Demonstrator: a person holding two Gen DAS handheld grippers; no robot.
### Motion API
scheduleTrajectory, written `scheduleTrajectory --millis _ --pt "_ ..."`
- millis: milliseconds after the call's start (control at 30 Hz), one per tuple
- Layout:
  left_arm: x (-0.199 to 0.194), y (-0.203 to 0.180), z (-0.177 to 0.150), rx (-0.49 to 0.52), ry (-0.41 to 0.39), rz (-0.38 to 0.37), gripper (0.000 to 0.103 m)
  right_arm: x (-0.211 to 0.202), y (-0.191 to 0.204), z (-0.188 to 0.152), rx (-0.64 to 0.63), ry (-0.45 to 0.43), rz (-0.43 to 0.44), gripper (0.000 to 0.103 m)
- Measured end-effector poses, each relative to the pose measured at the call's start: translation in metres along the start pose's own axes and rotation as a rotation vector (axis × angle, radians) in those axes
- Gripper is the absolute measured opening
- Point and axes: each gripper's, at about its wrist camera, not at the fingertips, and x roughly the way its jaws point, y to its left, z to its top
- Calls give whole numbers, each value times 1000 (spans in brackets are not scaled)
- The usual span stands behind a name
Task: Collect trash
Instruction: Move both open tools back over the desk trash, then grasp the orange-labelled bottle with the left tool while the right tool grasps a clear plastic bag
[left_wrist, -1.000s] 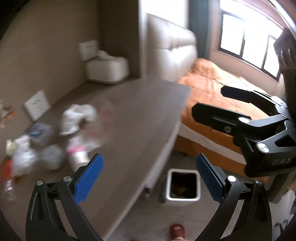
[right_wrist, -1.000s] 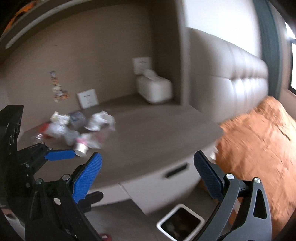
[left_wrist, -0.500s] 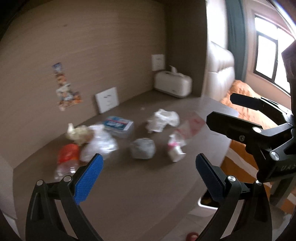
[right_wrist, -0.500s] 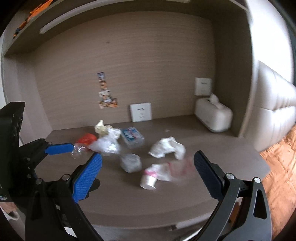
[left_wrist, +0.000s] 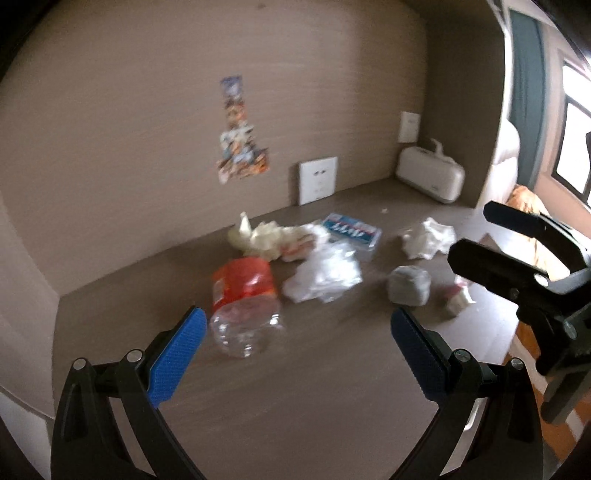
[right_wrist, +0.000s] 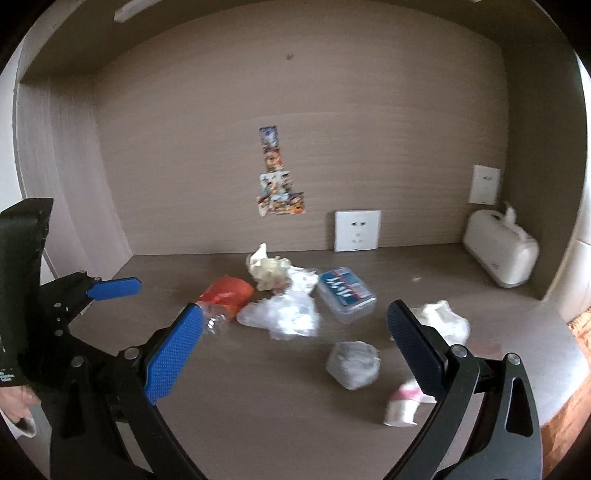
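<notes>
From the left wrist view, a brown desk (left_wrist: 314, 387) runs back to a wood-look wall with a strip of stickers (left_wrist: 238, 129) and a white wall socket (left_wrist: 317, 180); a white tissue box (left_wrist: 430, 179) sits in the far right corner. The trash lies in a loose heap mid-desk: a clear bottle with an orange label (left_wrist: 245, 302) nearest, a yellowish wrapper (left_wrist: 255, 238) behind it, a clear plastic bag (left_wrist: 325, 273), a blue-and-white pack (left_wrist: 351, 230), a white crumpled tissue (left_wrist: 428, 238), a grey wad (left_wrist: 410, 284) and a small pink-and-white cup (left_wrist: 456, 301) at the right. The left gripper (left_wrist: 295, 332) hangs above the near desk, fingers spread wide and empty; the bottle's base lies just beside the left blue pad, the rest of the heap beyond. The right gripper (left_wrist: 476, 236) juts in from the right, its dark fingers parted, partly screening the cup. From the right wrist view, the same wall, socket (right_wrist: 357, 230) and tissue box (right_wrist: 500, 253) show. The right gripper (right_wrist: 295, 325) is spread wide, holding nothing; the plastic bag (right_wrist: 284, 317) and grey wad (right_wrist: 352, 363) lie between its pads farther off, the cup (right_wrist: 402, 404) tipped over beside the right finger. The left gripper (right_wrist: 110, 288) reaches in at far left, near the bottle (right_wrist: 223, 299).
</notes>
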Motion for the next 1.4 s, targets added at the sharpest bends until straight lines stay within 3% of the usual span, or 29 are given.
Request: scheduleTrajectory --millis 267,633,1067,1100,1133,1333,1400 --pt "44 37 0 -53 55 7 98 56 11 1 3 61 -1 99" --pt "109 57 -2 -59 165 -1 98 127 9 -4 24 181 -62 99" --pt "136 60 -6 -56 217 -59 97 159 0 -14 50 258 -65 98" --pt "138 60 -6 -61 222 -68 86 161 0 -15 54 263 -57 94" --pt "140 61 -7 -64 230 -84 78 164 0 -17 52 274 -51 74" --pt "144 55 -7 -20 229 -86 74 173 1 -24 52 303 -22 36" --pt "144 53 -8 -1 220 -83 73 173 2 -26 42 307 -22 31"
